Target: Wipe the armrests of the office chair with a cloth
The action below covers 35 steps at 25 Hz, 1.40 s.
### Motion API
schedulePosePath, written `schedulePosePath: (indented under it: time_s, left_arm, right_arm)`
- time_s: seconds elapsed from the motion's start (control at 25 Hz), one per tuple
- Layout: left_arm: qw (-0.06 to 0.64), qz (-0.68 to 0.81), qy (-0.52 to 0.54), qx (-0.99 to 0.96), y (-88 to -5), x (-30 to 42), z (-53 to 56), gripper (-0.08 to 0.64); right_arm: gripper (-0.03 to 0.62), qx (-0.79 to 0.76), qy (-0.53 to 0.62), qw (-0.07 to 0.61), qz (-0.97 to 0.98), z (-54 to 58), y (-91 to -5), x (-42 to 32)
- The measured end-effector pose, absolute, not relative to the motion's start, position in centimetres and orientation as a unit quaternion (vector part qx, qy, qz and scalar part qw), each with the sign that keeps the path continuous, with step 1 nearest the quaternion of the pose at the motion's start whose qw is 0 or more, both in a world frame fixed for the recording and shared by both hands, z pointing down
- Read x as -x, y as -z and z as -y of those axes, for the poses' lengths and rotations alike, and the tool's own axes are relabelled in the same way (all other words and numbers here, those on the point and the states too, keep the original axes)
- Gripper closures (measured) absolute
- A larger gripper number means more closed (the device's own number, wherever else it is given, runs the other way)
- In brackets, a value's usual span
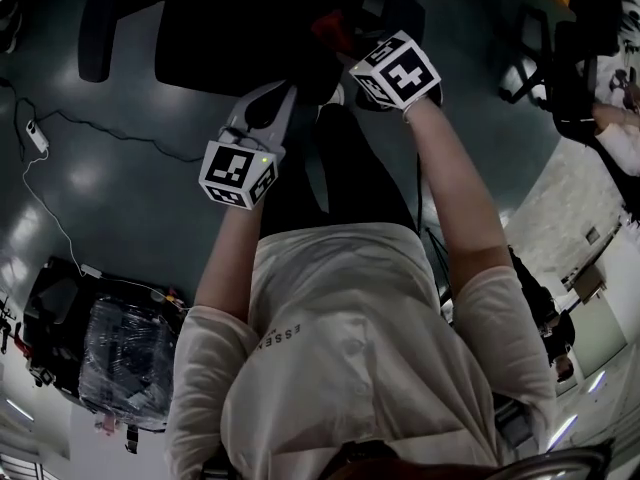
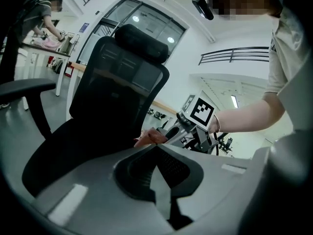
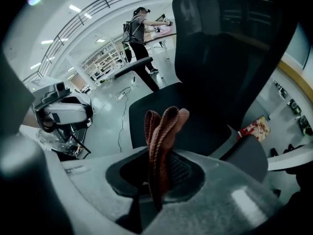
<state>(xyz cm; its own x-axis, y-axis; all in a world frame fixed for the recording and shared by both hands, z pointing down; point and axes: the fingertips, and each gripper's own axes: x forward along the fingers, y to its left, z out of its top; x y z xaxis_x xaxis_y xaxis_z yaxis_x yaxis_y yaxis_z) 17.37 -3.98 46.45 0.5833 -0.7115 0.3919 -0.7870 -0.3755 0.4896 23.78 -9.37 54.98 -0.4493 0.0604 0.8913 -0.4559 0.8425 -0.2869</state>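
Note:
A black office chair (image 1: 225,23) stands in front of me, its far armrest (image 1: 98,20) at the upper left of the head view. My right gripper (image 1: 345,38) is shut on a reddish-brown cloth (image 3: 164,129) that sticks up between its jaws, over the chair seat (image 3: 151,109). The near armrest (image 3: 249,163) lies just right of it. My left gripper (image 1: 272,103) hangs lower left of the right one, off the chair, jaws together with nothing in them. In the left gripper view the cloth (image 2: 150,138) and right gripper (image 2: 171,131) show beside the backrest (image 2: 117,92).
A cable and power strip (image 1: 38,133) run over the dark floor at left. A wrapped bundle on a cart (image 1: 125,363) sits lower left. Another chair (image 1: 560,63) stands at the right. A person (image 3: 138,26) works at a table far behind.

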Motion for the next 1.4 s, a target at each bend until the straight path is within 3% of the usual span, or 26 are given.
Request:
schedulePosePath:
  time_s: [0.4,0.8,1.24,1.4]
  left_arm:
    - [0.322,0.428,-0.062,-0.842,-46.9,-14.9,-0.3,0.543]
    - [0.305,0.432,-0.069,-0.846,-45.8,-10.5,-3.2,0.543]
    - [0.235,0.423,-0.034,-0.875,-35.6,-9.1,-4.5,0.543]
    - [0.19,0.436,-0.023,-0.879,-31.3,-8.1,-6.1,0.543]
  right_arm:
    - [0.542,-0.148,-0.255,0.526,0.797,3.1,-55.4,-23.5]
    - [0.543,-0.208,-0.326,0.469,0.794,-2.2,-54.0,-23.0]
    - [0.543,-0.389,-0.244,0.304,0.834,-3.1,-40.3,-23.5]
    - [0.543,-0.456,-0.155,0.22,0.849,-5.1,-33.7,-24.2]
